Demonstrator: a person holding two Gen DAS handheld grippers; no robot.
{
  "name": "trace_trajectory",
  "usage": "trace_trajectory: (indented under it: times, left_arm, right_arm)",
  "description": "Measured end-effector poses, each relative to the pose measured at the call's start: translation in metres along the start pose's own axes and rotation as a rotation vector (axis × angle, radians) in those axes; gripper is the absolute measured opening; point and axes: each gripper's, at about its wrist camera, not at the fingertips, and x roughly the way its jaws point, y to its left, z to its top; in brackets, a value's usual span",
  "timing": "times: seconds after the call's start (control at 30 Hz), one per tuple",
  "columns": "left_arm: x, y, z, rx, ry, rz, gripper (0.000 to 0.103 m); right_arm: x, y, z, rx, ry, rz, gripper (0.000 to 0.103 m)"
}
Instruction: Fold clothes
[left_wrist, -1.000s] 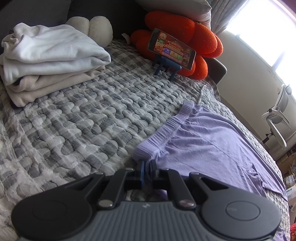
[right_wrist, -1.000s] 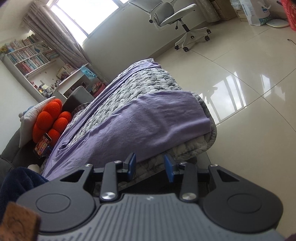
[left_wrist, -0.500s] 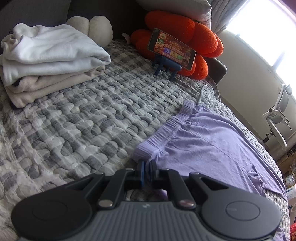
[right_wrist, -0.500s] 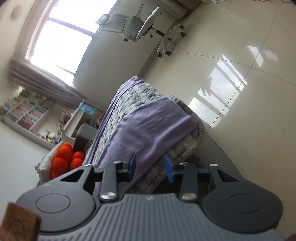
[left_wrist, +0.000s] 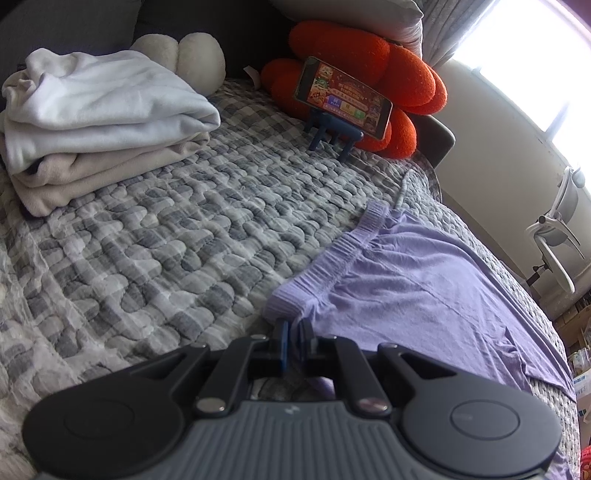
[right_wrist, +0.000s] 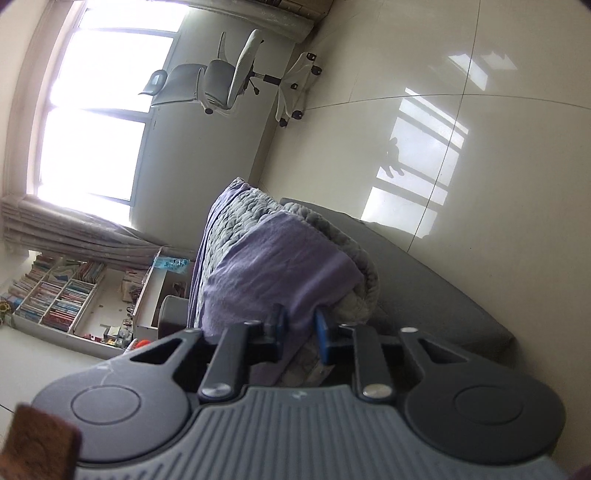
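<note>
A bed (left_wrist: 155, 236) under a grey checked quilt is carrying everything. One pair of lilac trousers (left_wrist: 424, 291) is lying along its window-side edge, the far end draping over the foot corner. Two folded garments (left_wrist: 92, 122), white on beige, are sitting stacked near the head. One orange plush (left_wrist: 399, 77) is leaning behind one phone (left_wrist: 343, 98) on a blue stand; its screen writing is too small to read. The left gripper (left_wrist: 291, 334) is pinching the waistband corner between pressed-together fingers. The right gripper (right_wrist: 299, 325) is closing its fingers around the trouser hem at the bed's corner.

Both grippers, left (left_wrist: 291, 334) and right (right_wrist: 300, 328): black arms, silver screws, blue pads, ribbed grey housing; brown patch lower left, perhaps a sleeve.
</note>
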Motion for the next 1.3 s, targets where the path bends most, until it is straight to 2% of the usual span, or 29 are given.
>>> trace_trajectory:
  times: [0.1,0.33,0.63,0.93,1.1,1.3]
  left_arm:
    - [-0.003,-0.002,0.002,0.004,-0.012,0.007,0.005]
    - [-0.019,-0.012,0.013,-0.012,-0.047,-0.026,0.002]
    - [-0.034,-0.022,0.03,-0.036,-0.083,-0.068,0.001]
    - [-0.048,-0.022,0.032,-0.056,-0.092,-0.104,0.001]
    - [-0.044,-0.026,0.036,-0.052,-0.09,-0.101,0.001]
    - [-0.034,-0.049,0.058,-0.023,-0.092,-0.069,0.001]
  right_arm:
    - [-0.01,0.012,0.0,-0.043,-0.039,-0.005,0.005]
    - [-0.027,0.049,0.004,-0.125,-0.134,-0.008,0.004]
    - [-0.025,0.102,0.011,-0.253,-0.21,0.002,0.004]
    - [-0.036,0.132,0.01,-0.339,-0.291,0.033,0.004]
    - [-0.02,0.132,0.016,-0.363,-0.297,0.008,0.004]
    - [0.011,0.151,0.033,-0.414,-0.304,0.011,0.004]
